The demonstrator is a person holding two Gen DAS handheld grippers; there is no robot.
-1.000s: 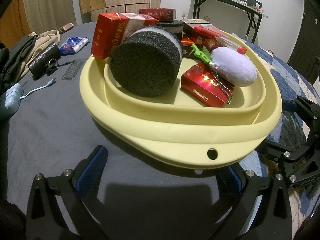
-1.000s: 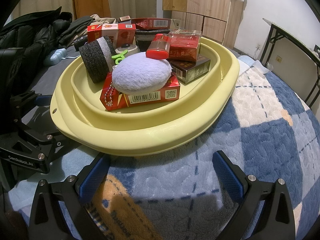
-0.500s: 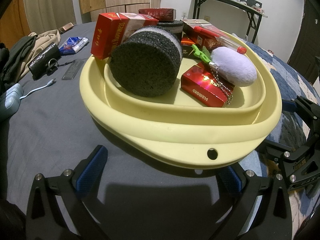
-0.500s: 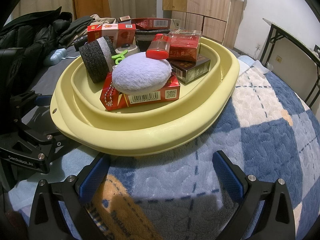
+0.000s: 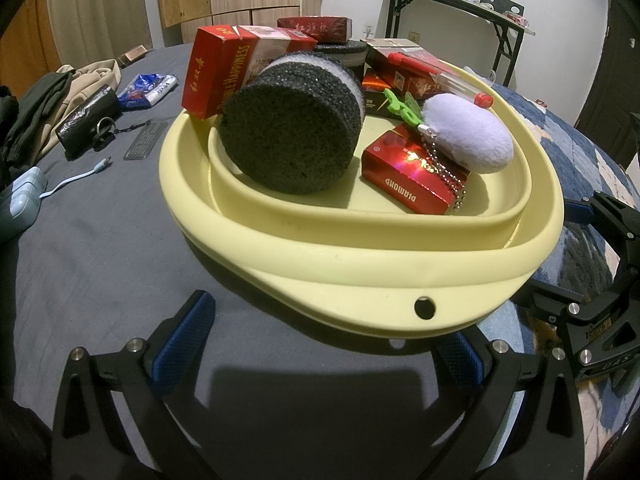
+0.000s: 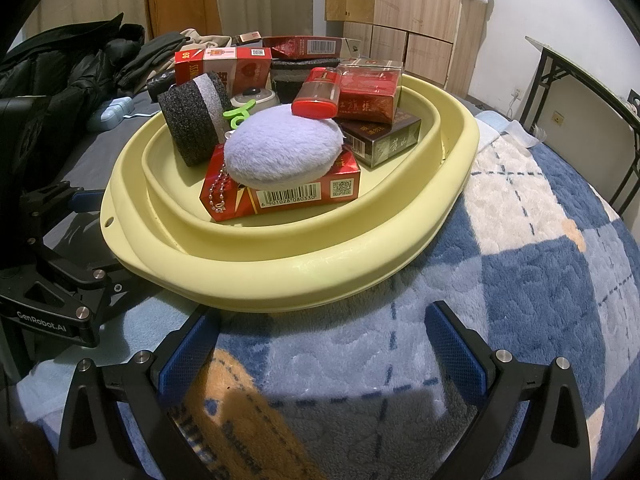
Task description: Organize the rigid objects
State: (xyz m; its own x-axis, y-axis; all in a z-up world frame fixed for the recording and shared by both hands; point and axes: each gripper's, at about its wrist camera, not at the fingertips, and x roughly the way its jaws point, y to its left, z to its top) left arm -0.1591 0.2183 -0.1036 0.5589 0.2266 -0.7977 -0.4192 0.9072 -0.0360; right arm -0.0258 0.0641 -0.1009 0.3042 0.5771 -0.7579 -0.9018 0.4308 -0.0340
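A pale yellow basin sits on the bed and holds a black foam cylinder, a lilac plush puff on a bead chain, a green clip, several red cigarette boxes, a dark box and a red lighter. My left gripper is open and empty just before the basin's near rim. My right gripper is open and empty at the opposite rim. Each gripper shows in the other's view, the left, the right.
The basin rests half on a grey sheet, half on a blue checked blanket. Left of it lie a black pouch with keys, a blue packet, a cable and clothes. A folding table stands behind.
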